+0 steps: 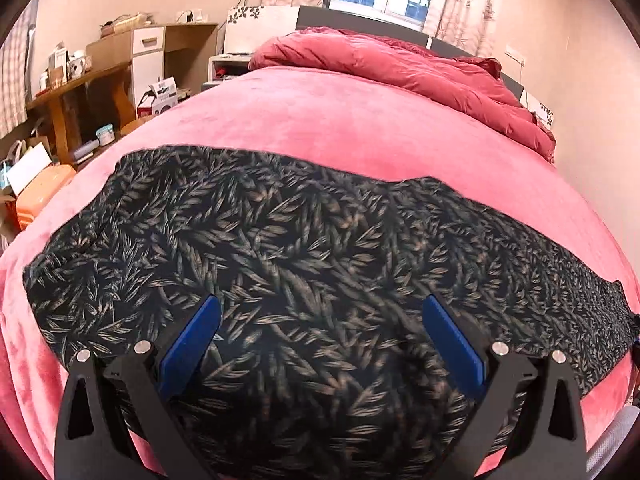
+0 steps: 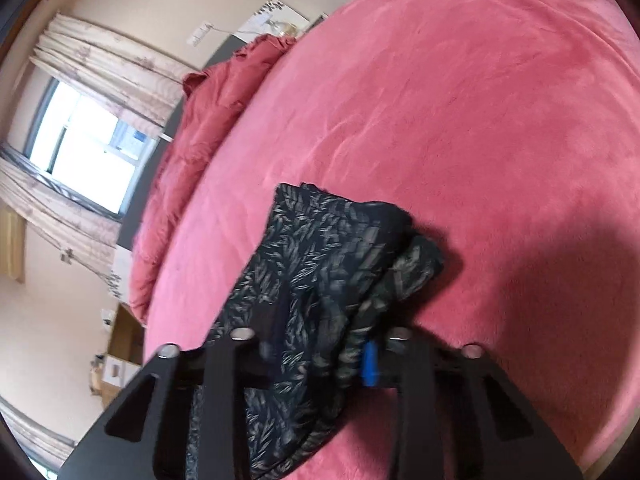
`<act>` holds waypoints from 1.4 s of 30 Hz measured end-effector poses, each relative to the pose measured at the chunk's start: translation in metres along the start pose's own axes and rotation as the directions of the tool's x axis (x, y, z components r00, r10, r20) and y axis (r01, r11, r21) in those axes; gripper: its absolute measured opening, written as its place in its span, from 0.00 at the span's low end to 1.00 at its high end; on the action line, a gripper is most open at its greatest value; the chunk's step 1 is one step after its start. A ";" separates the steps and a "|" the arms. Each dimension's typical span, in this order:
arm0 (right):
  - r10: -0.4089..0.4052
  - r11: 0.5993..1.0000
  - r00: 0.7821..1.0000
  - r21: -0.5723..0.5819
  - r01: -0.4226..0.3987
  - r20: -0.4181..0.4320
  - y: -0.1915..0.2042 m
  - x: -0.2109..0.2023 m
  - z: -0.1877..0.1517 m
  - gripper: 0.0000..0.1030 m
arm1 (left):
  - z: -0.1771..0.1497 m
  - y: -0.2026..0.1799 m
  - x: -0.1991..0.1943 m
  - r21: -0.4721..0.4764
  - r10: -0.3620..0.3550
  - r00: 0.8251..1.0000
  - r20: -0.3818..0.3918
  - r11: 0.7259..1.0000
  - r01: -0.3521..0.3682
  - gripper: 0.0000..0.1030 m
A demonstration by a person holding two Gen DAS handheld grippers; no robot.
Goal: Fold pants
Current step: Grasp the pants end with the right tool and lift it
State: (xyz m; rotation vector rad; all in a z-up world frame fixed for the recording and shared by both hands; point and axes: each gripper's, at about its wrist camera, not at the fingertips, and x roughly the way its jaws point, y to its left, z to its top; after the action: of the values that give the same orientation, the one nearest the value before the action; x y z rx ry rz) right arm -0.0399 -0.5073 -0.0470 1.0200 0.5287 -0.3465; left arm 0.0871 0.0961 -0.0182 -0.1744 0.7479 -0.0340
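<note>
The pants [image 1: 280, 240] are black with a tan leaf print and lie spread across the pink bed [image 1: 320, 120], folded lengthwise, running left to right. My left gripper [image 1: 320, 308] is open, its blue pads [image 1: 192, 340] wide apart just above the middle of the pants, holding nothing. My right gripper [image 2: 320, 344] is shut on one end of the pants [image 2: 320, 248], which bunches between the jaws and stands lifted off the pink bed [image 2: 480, 120]. One blue pad [image 2: 370, 362] shows beside the cloth; the other is hidden by fabric.
A red duvet [image 1: 400, 64] is piled at the head of the bed, also seen in the right wrist view [image 2: 192, 128]. A wooden desk [image 1: 80, 80] with clutter and an orange box [image 1: 40, 196] stand left of the bed. A curtained window [image 2: 88, 144] is behind.
</note>
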 end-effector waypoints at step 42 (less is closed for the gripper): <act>0.184 0.498 0.924 -0.779 -0.381 -0.335 0.282 0.018 -0.300 0.10 | -0.019 0.033 -0.002 -0.102 -0.011 0.996 0.090 0.995 0.020 0.98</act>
State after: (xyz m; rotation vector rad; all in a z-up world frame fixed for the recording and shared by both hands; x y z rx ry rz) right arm 0.0425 -0.1088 0.0188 0.1624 0.6084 0.3341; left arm 0.0719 0.1264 -0.0361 -0.2785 0.6592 -0.0019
